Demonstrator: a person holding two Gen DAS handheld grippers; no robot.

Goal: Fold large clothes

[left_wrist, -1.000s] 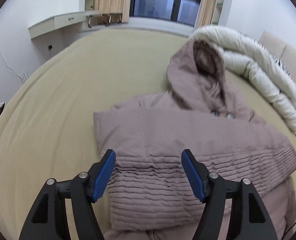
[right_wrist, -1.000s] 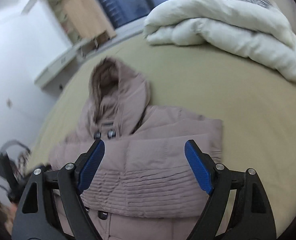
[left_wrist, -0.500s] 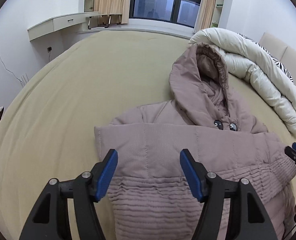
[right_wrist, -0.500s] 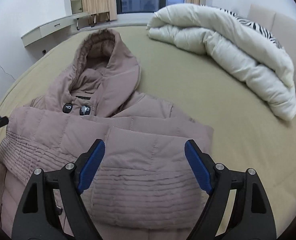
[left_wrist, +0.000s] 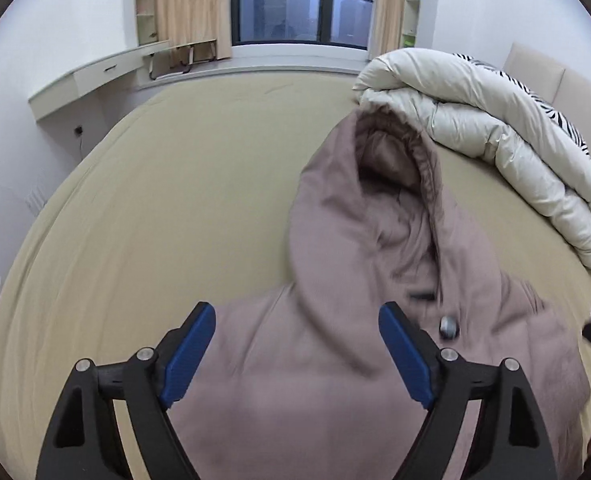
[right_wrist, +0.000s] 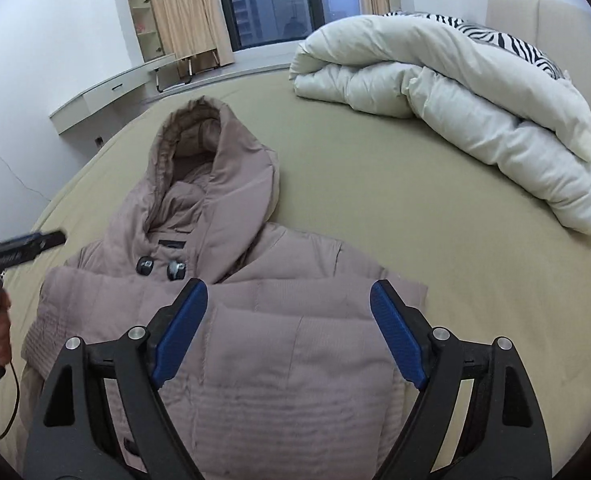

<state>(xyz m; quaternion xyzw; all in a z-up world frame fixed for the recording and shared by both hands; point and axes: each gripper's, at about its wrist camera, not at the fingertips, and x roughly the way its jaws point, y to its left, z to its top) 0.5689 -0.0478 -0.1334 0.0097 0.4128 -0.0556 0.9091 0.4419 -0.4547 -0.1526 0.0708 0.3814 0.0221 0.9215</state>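
A mauve hooded down coat (left_wrist: 359, 320) lies on the olive bed, sleeves folded across its chest, hood (left_wrist: 379, 184) pointing away from me. It also shows in the right wrist view (right_wrist: 263, 320), with its hood (right_wrist: 215, 160) and two dark buttons (right_wrist: 161, 269). My left gripper (left_wrist: 297, 346) is open and empty above the coat's left shoulder area. My right gripper (right_wrist: 289, 326) is open and empty above the folded sleeves on the right side. The left gripper's tip shows at the left edge of the right wrist view (right_wrist: 35, 242).
A rolled white duvet (right_wrist: 455, 108) with a zebra pillow (right_wrist: 507, 44) lies at the far right of the bed (left_wrist: 155, 216). A headboard (left_wrist: 555, 92) stands at right. A wall desk (left_wrist: 95, 80) and window (left_wrist: 299, 4) are beyond the bed.
Both grippers have moved forward over the coat towards the hood; the ribbed sleeve cuffs have dropped out of the left view. Both stay open and empty.
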